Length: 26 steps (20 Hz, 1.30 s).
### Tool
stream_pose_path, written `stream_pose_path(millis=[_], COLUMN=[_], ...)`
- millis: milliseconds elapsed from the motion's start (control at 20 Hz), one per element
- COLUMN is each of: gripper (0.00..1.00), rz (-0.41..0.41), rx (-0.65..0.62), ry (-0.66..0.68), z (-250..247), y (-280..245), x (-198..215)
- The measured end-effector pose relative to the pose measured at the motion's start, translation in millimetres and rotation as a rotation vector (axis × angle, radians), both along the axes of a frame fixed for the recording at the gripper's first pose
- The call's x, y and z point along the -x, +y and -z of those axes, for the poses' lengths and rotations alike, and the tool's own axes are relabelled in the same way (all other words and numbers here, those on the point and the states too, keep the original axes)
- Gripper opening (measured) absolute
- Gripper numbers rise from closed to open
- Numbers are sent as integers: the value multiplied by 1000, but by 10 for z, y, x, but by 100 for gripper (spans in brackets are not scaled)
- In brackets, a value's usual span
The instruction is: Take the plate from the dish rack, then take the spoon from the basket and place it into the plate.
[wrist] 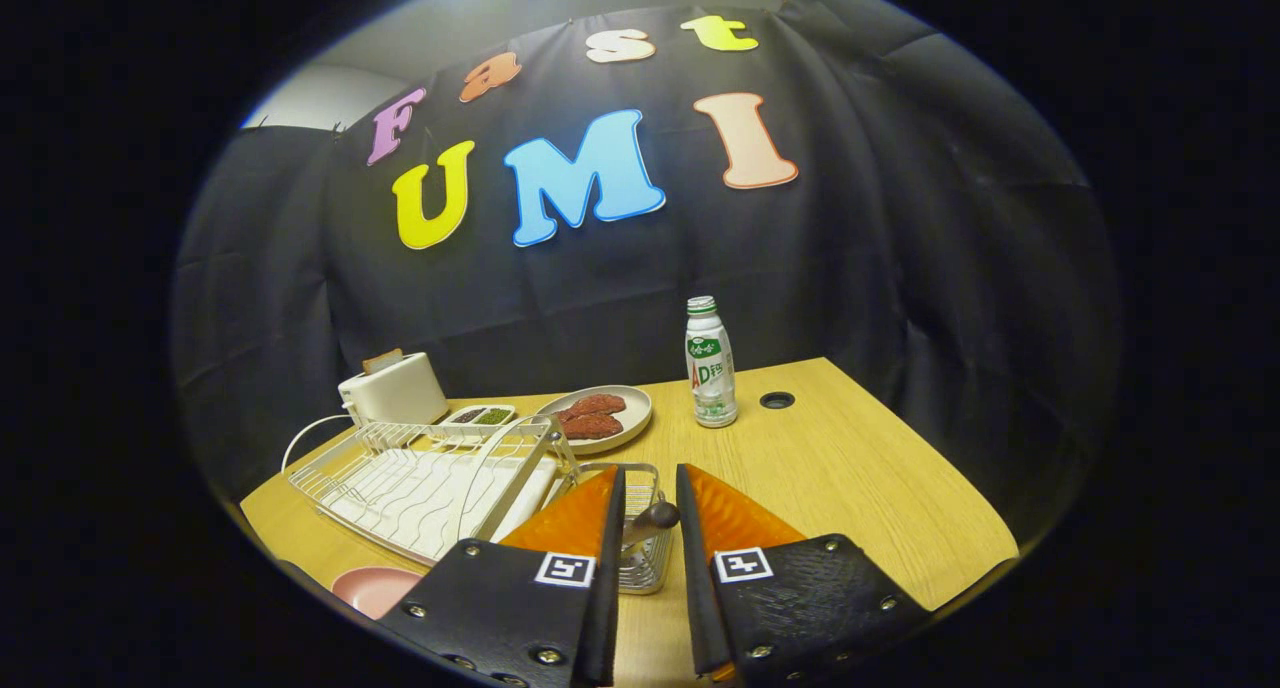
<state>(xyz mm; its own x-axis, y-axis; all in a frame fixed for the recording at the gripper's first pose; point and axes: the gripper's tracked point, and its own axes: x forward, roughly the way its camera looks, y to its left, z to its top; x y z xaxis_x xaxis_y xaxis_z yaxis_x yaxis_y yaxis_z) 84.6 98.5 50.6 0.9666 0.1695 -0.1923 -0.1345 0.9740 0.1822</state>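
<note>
The hand-held gripper [650, 488] with orange fingers and black mounts hangs low over the light wooden table [850, 468], its fingers parted by a narrow gap. In that gap sits the dark rounded handle end of the spoon [655, 515], standing up out of the small wire mesh basket [640, 558]; it lies close by the right finger, but whether either finger presses on it cannot be told. The rest of the spoon is hidden in the basket and behind the fingers.

At 10 o'clock from the fingertips lies the white wire dish rack [420, 483], its slots bare, running close to the table's near left edge. The pink round plate [375, 588] lies flat at 8 o'clock, partly cut off by the left finger mount.

Beyond the rack, at 11 o'clock, stand a white toaster [395, 390] with a slice poking out and a small white divided dish [478, 418] with dark and green contents. At 12 o'clock is a beige plate with two reddish-brown patties [600, 418]. At 1 o'clock stands a white plastic bottle with a green cap [710, 363]; its label shows "AD", the rest too small to read. Just right of it is a round cable hole [777, 400].

From 1 to 4 o'clock the tabletop lies open out to its right edge.
</note>
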Motion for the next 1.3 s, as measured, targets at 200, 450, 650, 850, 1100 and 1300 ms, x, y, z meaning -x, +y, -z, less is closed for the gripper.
stream_pose_path(millis=[200, 450, 650, 850, 1100, 1300], gripper=[26, 10, 5, 5, 5, 5], rz=[-11, -28, -44, -14, -22, -9], rx=[29, 44, 43, 59, 100, 134], ry=[-27, 8, 40, 55, 34, 5], z=[10, -96, -132, -255, -590, -891], y=[50, 219, 271, 172, 148, 153], x=[12, -71, -81, -95, -64, 18])
